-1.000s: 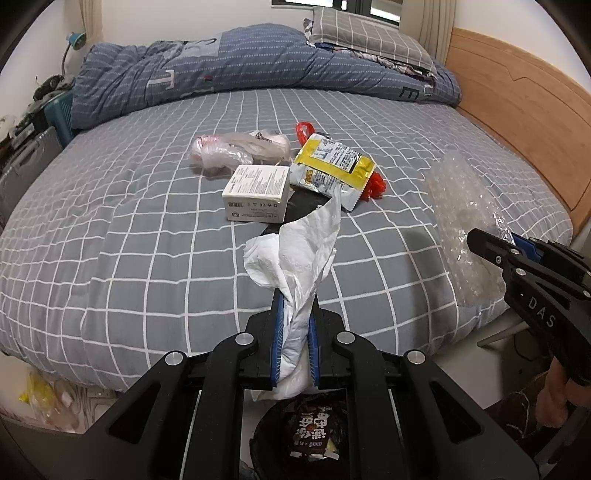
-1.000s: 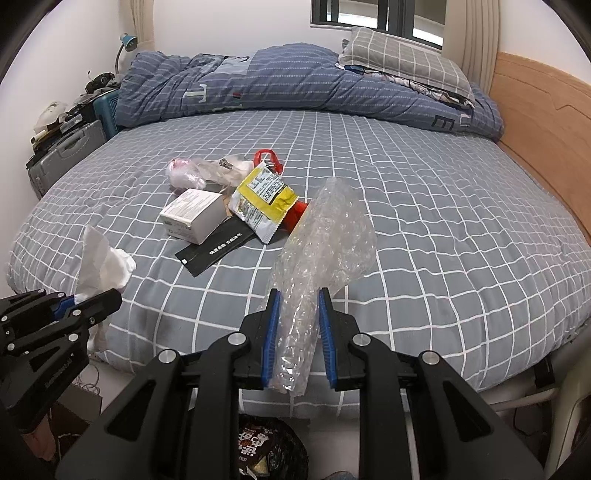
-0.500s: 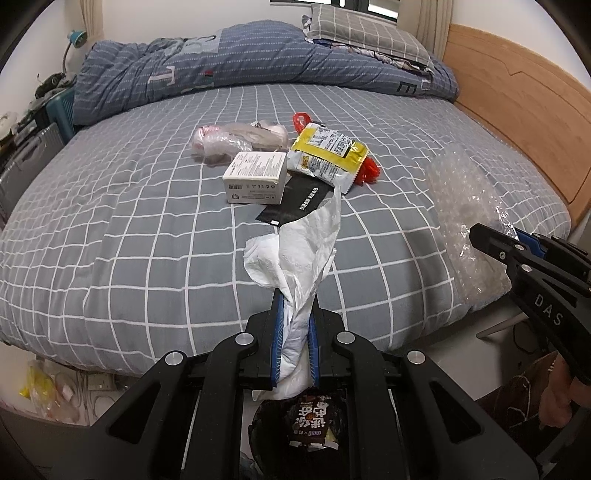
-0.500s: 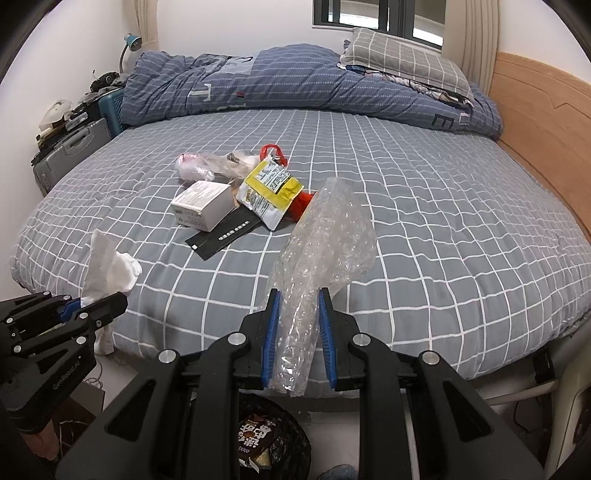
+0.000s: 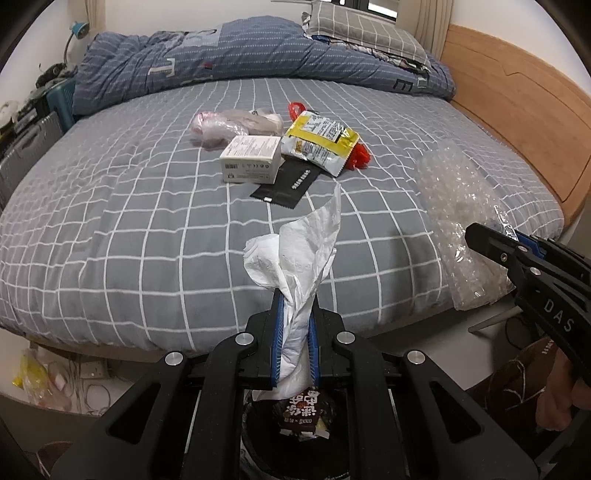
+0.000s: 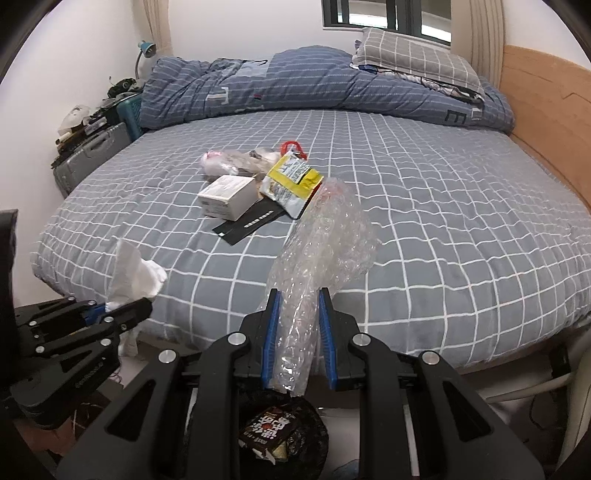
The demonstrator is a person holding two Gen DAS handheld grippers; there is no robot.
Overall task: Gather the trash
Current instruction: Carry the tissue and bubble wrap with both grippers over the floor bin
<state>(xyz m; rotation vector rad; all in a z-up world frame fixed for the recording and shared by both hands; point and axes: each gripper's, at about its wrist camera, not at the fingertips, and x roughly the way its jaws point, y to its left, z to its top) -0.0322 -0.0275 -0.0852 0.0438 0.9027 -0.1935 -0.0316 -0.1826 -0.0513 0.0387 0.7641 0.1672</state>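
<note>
My left gripper [image 5: 294,299] is shut on a crumpled white tissue [image 5: 295,254], held off the near edge of the bed above a black trash bin [image 5: 295,435] with a dark snack wrapper [image 5: 303,410] inside. My right gripper [image 6: 295,299] is shut on a clear bubble wrap sheet [image 6: 325,243], also over the bin [image 6: 284,432]. Each gripper shows in the other's view: the right gripper [image 5: 476,236] at the right edge, the left gripper [image 6: 144,304] at the lower left. On the bed lie a white box [image 5: 251,158], a yellow snack packet [image 5: 317,142], a black sachet [image 5: 286,184], a red wrapper [image 5: 358,157] and a pinkish plastic bag [image 5: 229,125].
A rolled blue duvet [image 5: 240,55] and a grey pillow [image 5: 362,33] lie at the head of the bed, with a wooden headboard [image 5: 517,96] on the right. A grey case [image 6: 88,155] with clutter stands at the left wall. Cables and a yellow bag [image 5: 26,376] lie on the floor.
Both grippers have drawn back from the bed with their loads, so the bed edge and the bin below show more. The grips are unchanged.
</note>
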